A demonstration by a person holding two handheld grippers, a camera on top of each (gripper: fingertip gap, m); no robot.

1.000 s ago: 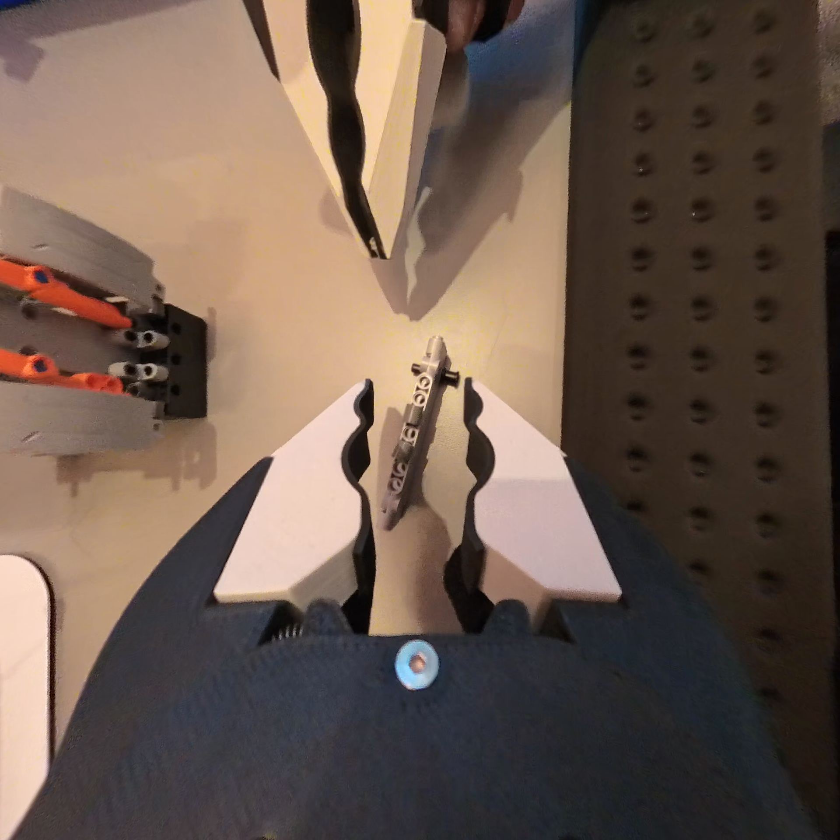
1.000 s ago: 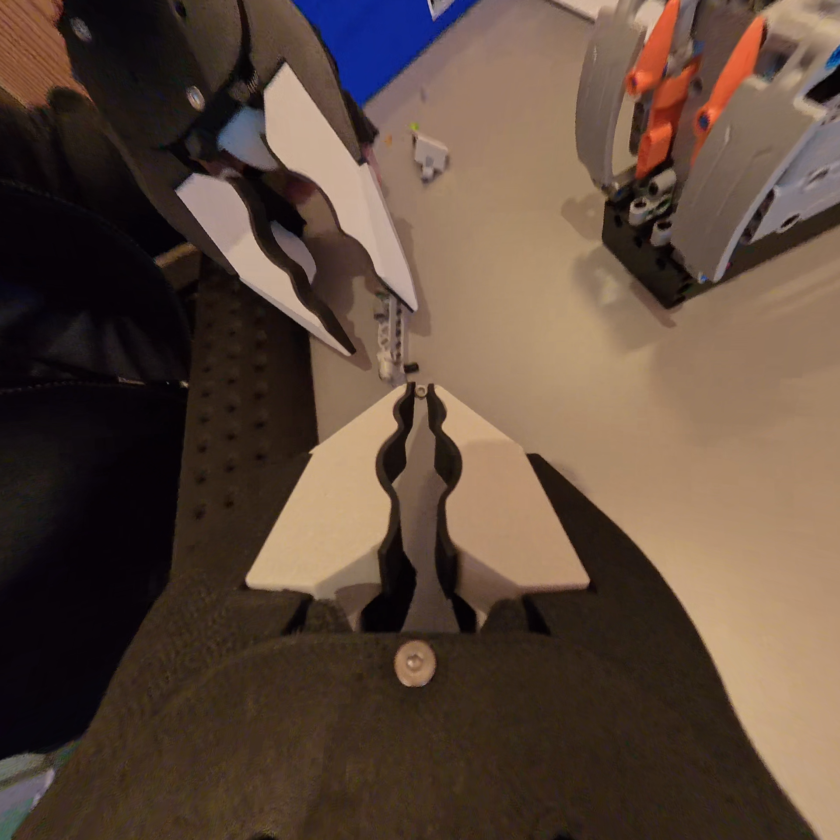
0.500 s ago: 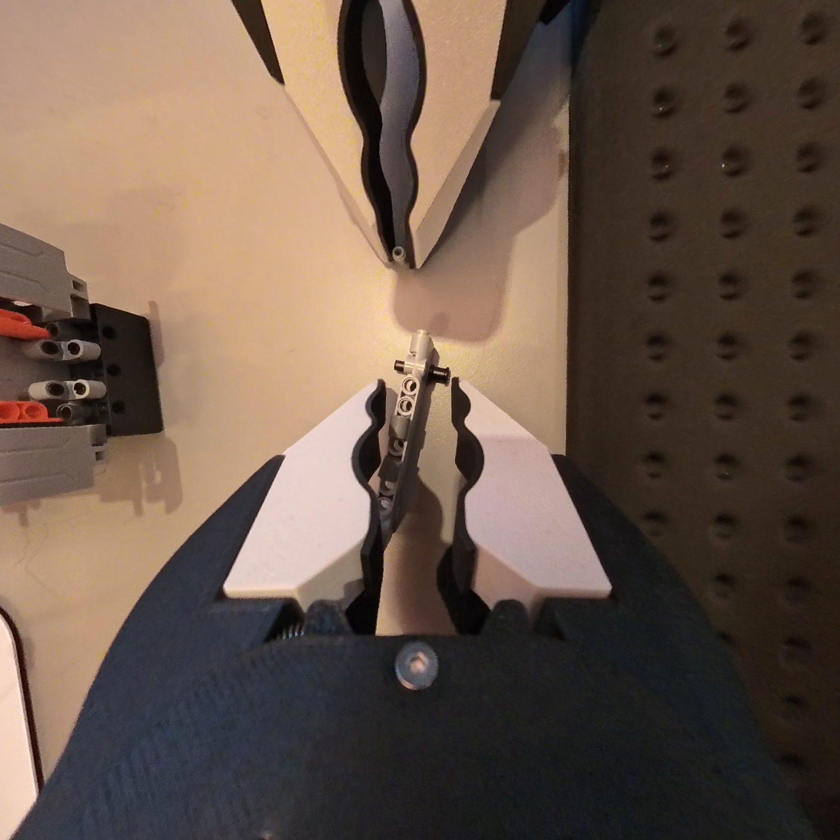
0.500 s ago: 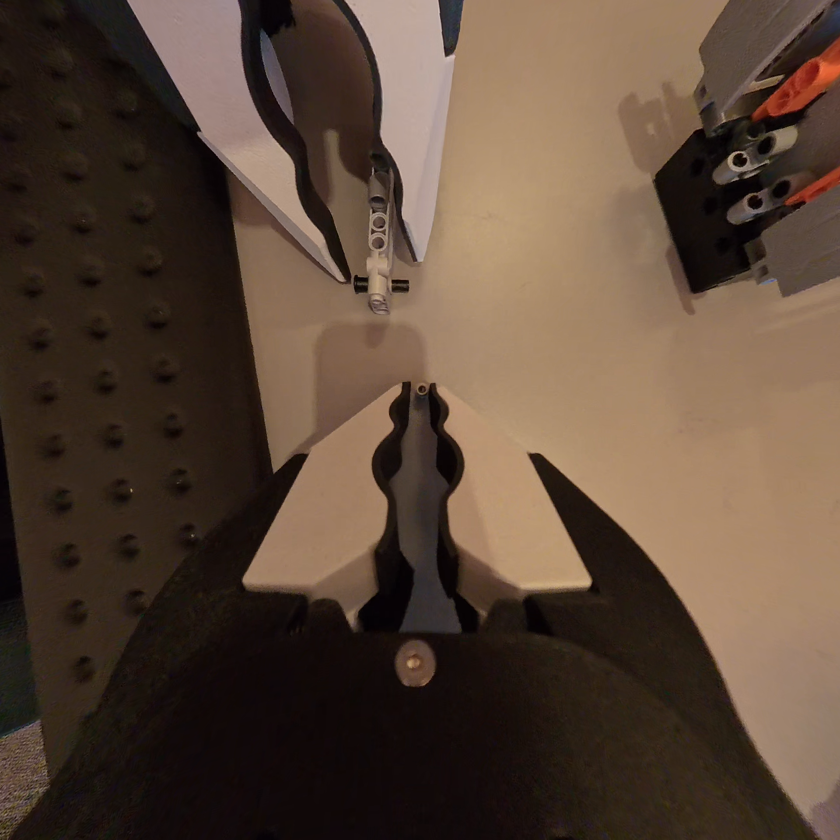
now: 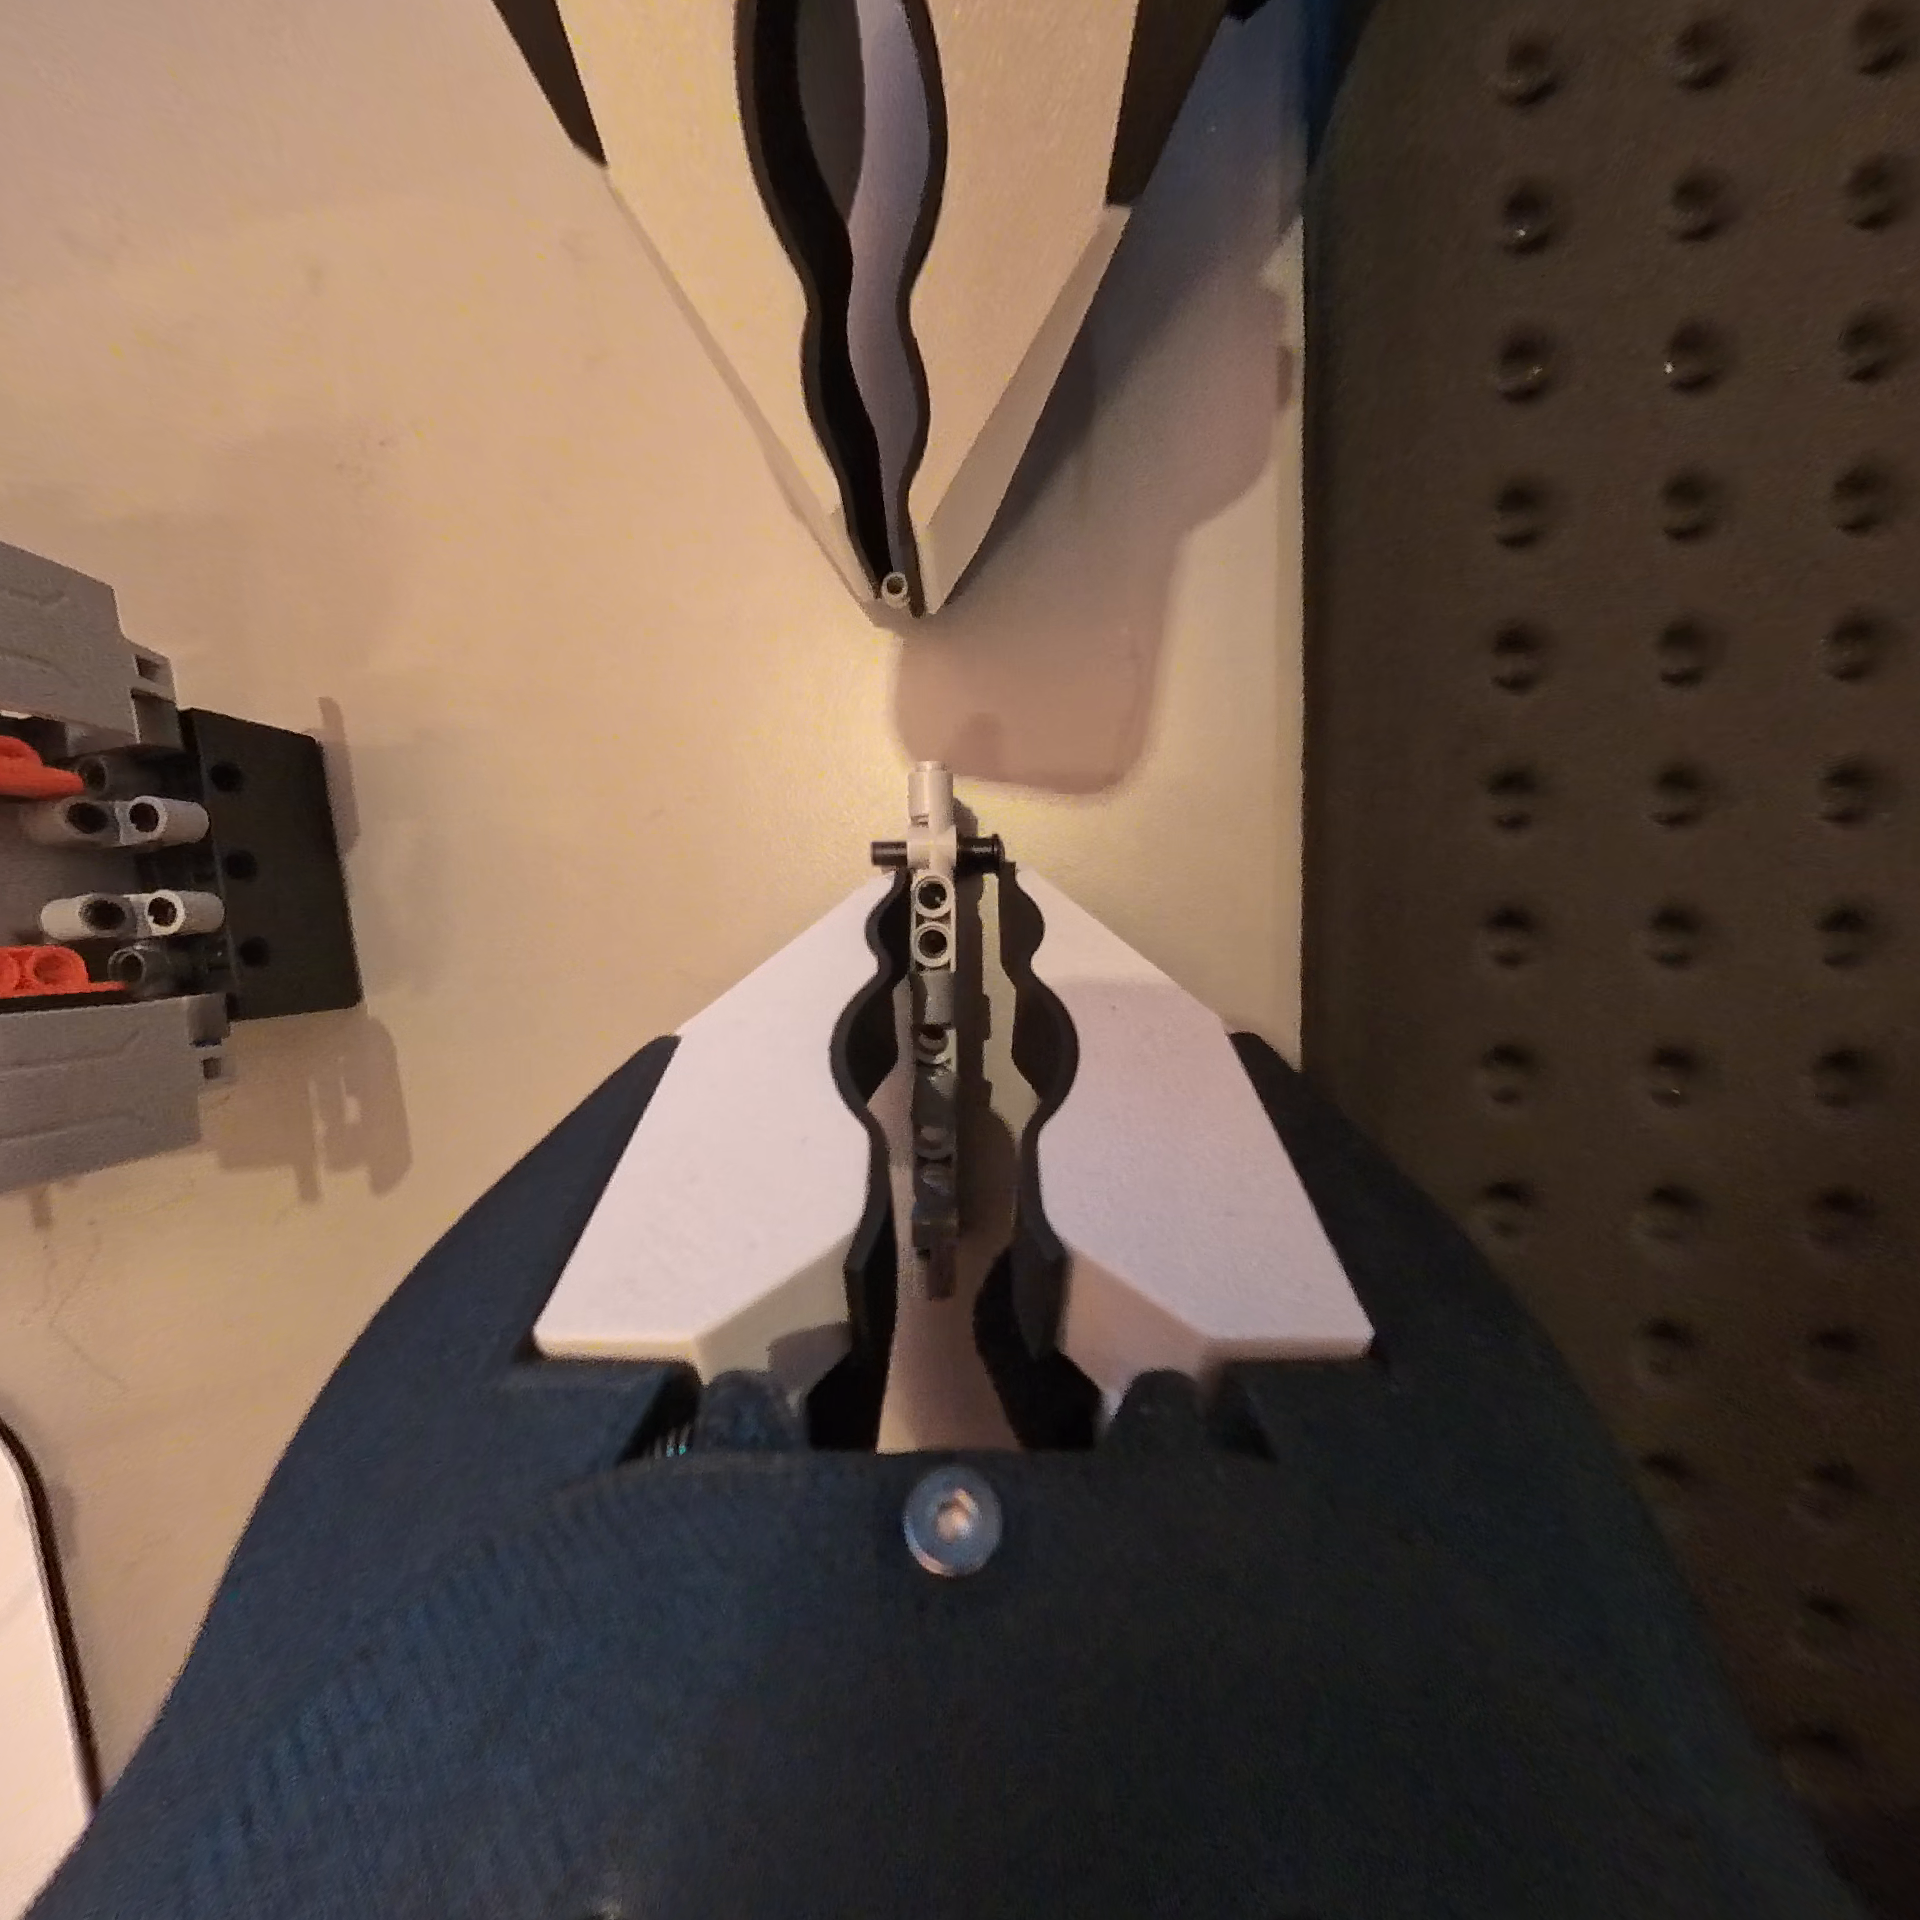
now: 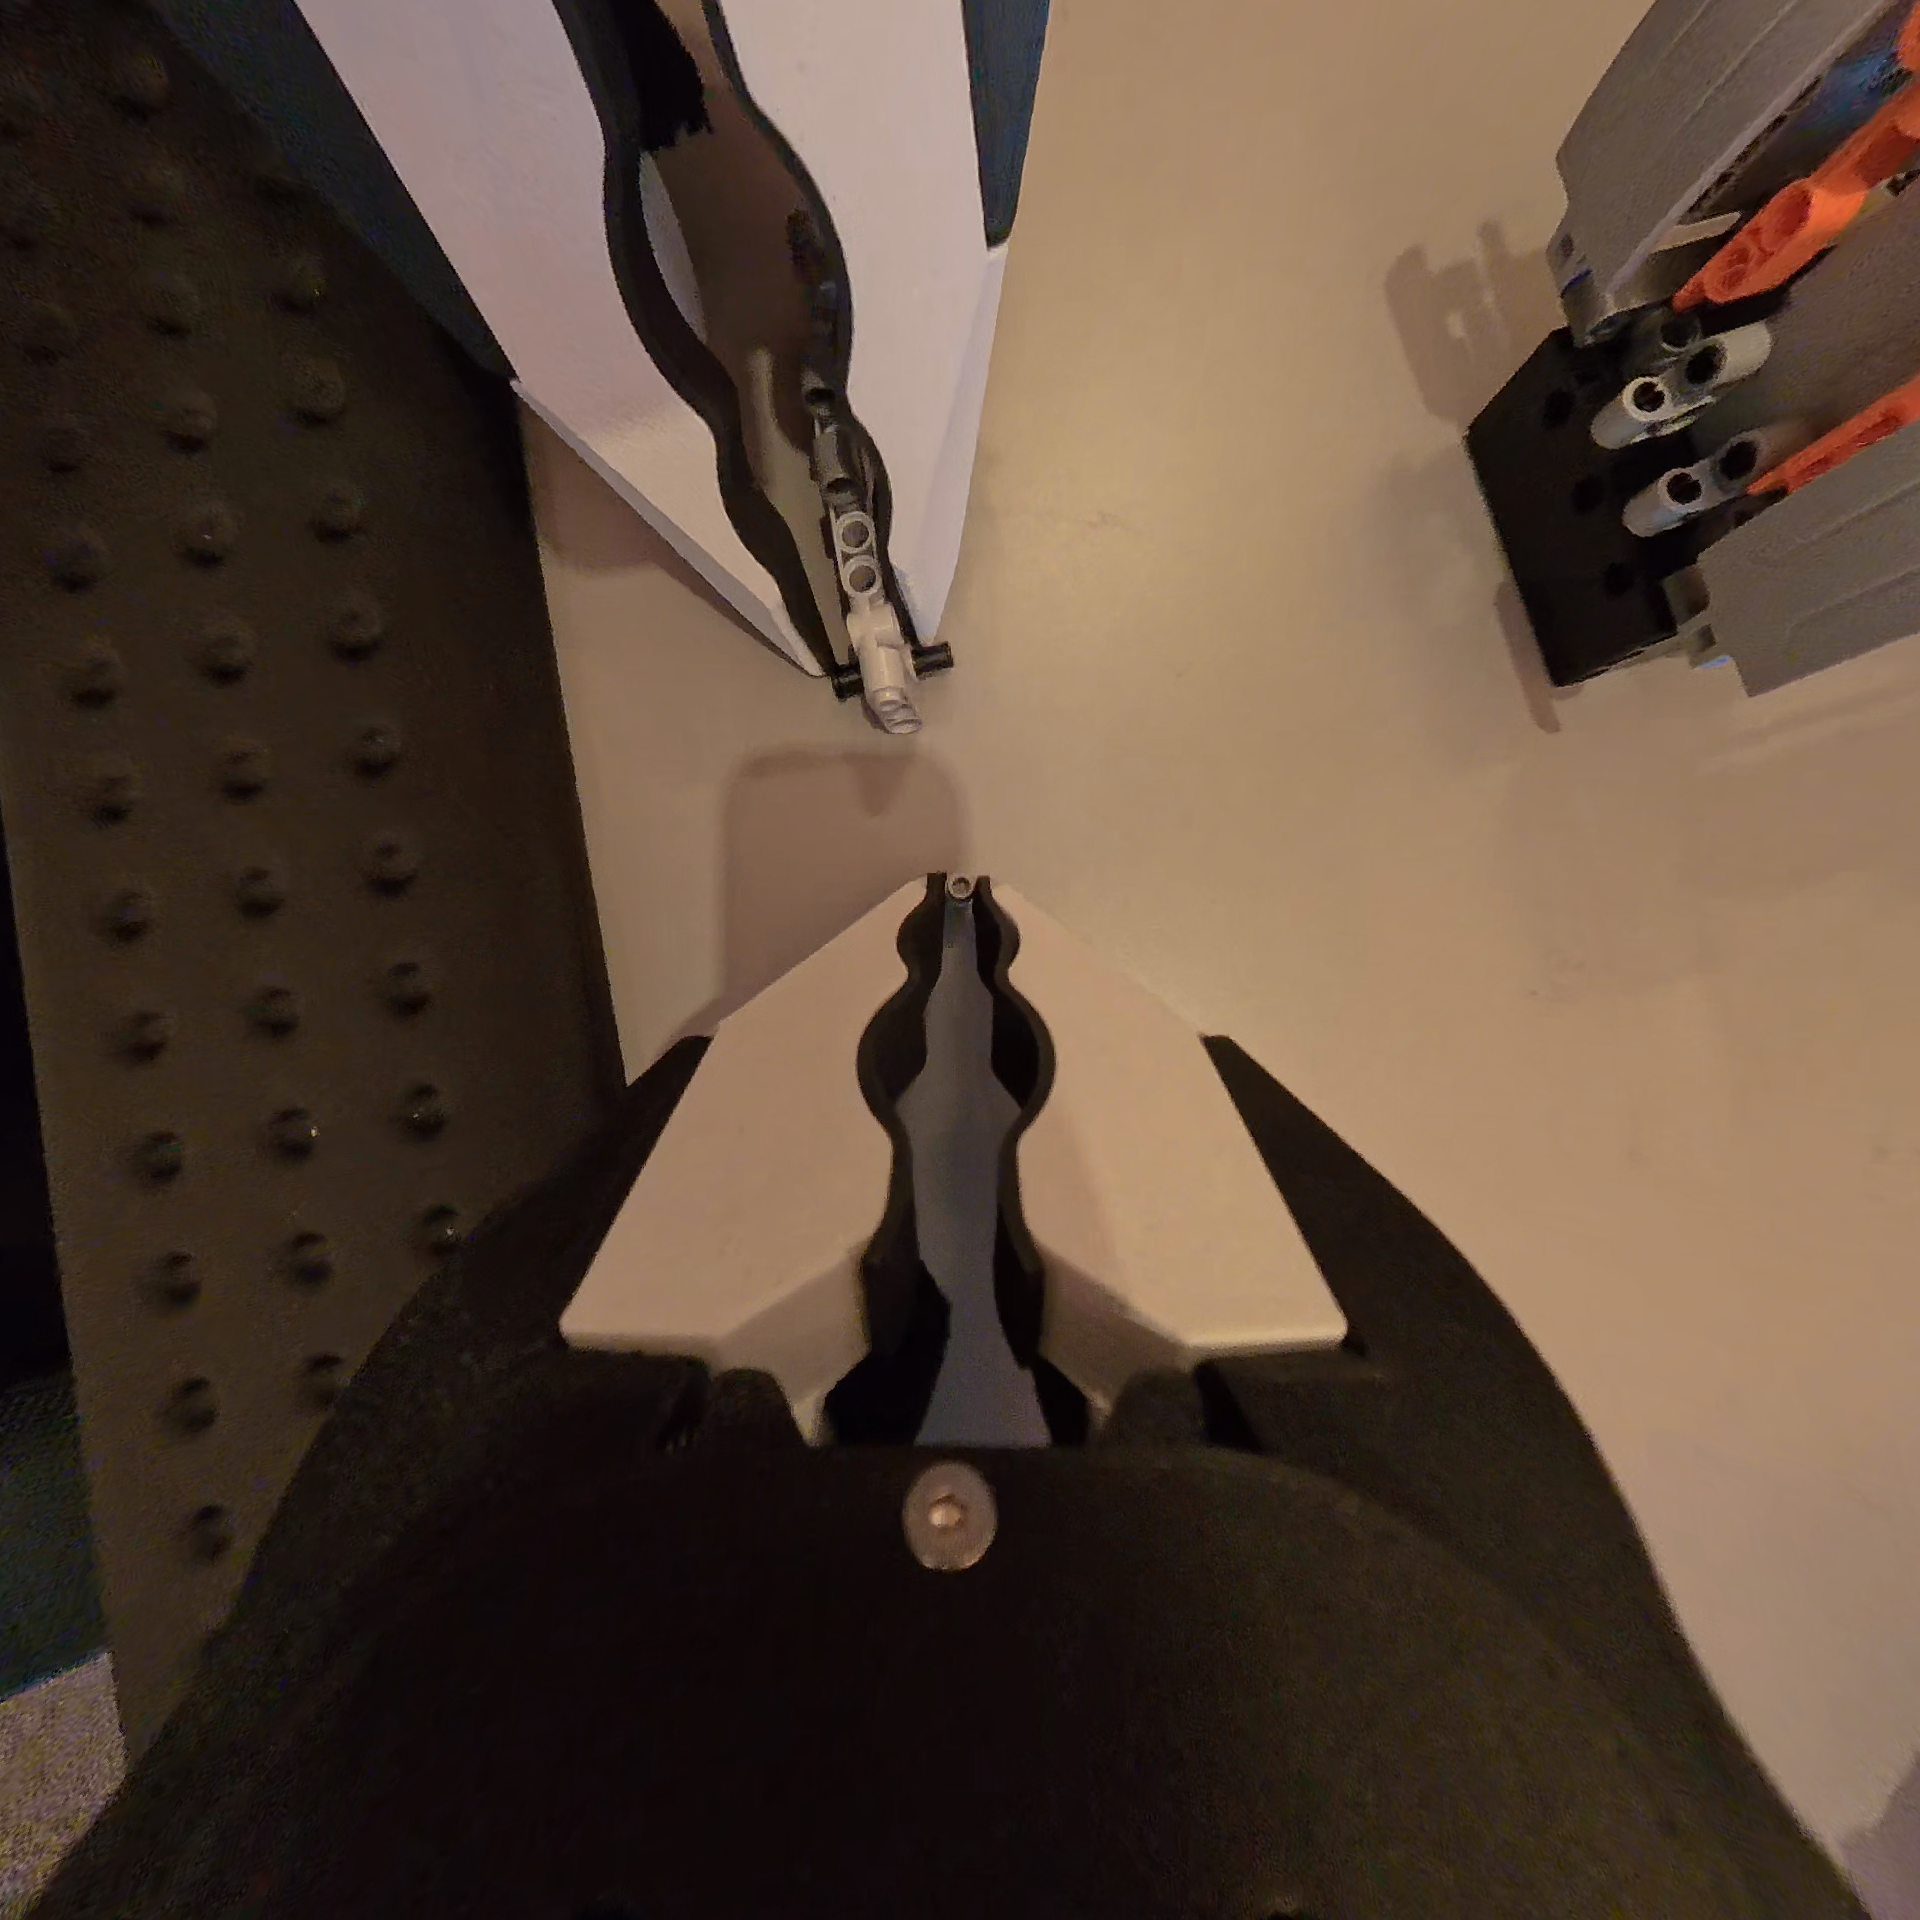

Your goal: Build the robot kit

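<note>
My left gripper [image 5: 938, 883] is shut on a thin grey beam [image 5: 932, 940] with round holes. The beam stands on edge above the beige table [image 5: 468, 520]. A light grey connector [image 5: 928, 795] with a black cross pin [image 5: 885, 852] sticks out past the fingertips. My right gripper [image 6: 961, 886] is shut on a small grey pin [image 6: 961, 885], whose round end shows at its tips. The two grippers face each other tip to tip, a short gap apart. The right gripper shows at the top of the left wrist view [image 5: 896, 603], and the left gripper with the beam [image 6: 860, 561] at the top of the right wrist view [image 6: 878, 665].
A grey, orange and black brick model [image 5: 156, 914] lies on the table to one side, and it also shows in the right wrist view [image 6: 1714, 468]. A dark dimpled mat [image 5: 1662, 831] runs along the other side [image 6: 260, 727]. A white object [image 5: 21, 1610] is at the lower left edge. Across from one pair of fingers to the other is roughly 5 cm. The white object [image 5: 21, 1610] is about 25 cm from my left fingertips.
My left gripper closed on the beam, which went from slanted to straight. The right gripper swung round to face it tip to tip and both came closer.
</note>
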